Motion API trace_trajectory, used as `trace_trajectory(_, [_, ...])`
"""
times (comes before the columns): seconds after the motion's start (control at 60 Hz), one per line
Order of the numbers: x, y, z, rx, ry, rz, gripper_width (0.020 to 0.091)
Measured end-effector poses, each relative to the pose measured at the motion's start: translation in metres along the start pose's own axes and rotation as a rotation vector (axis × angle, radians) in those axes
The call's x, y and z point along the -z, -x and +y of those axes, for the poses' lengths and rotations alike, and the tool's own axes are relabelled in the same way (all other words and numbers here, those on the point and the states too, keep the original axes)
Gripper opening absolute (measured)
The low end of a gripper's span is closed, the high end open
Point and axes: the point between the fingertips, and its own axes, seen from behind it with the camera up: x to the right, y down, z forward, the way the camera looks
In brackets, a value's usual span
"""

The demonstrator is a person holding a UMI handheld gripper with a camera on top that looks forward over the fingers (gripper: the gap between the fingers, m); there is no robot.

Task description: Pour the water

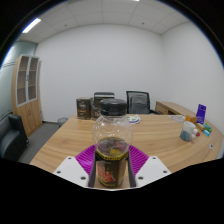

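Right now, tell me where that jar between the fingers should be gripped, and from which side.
Grip the jar on its straight glass wall, below the black lid, coming in level from this near side. It stands upright on the table, and its round body already sits between the gripper pads, which look closed against it. The lid is narrower and probably a poorer hold.

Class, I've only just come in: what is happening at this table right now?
A hand-held tool has a clear glass jar with a black lid between its two fingers, the purple pads close at either side. The jar holds some dark contents low down, and its lid is on, so no pouring is under way. Beyond it stretches a wooden table in an office, with a few small items near its far side and black chairs behind.
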Motion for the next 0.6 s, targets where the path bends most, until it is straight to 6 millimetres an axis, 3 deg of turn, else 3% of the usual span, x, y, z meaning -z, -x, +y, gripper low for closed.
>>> trace_trajectory(0.117, [0.001, 0.002, -0.001, 0.030, 0.000, -0.017, 0.0374])
trace_trajectory(0.2, [0.004, 0.002, -0.001, 0.042, 0.011, -0.034, 0.0371])
trace_trajectory(0.267, [0.005, 0.000, -0.015, 0.019, 0.002, -0.047, 0.0371])
trace_trajectory(0.35, [0.010, -0.007, -0.045, -0.076, -0.019, -0.085, 0.0370])
trace_trajectory(0.433, [0.007, -0.022, -0.088, -0.283, -0.042, -0.151, 0.0371])
trace_trajectory(0.517, [0.001, -0.044, -0.137, -0.515, -0.071, -0.228, 0.0370])
trace_trajectory(0.6, [-0.013, -0.086, -0.173, -0.743, -0.110, -0.317, 0.0370])
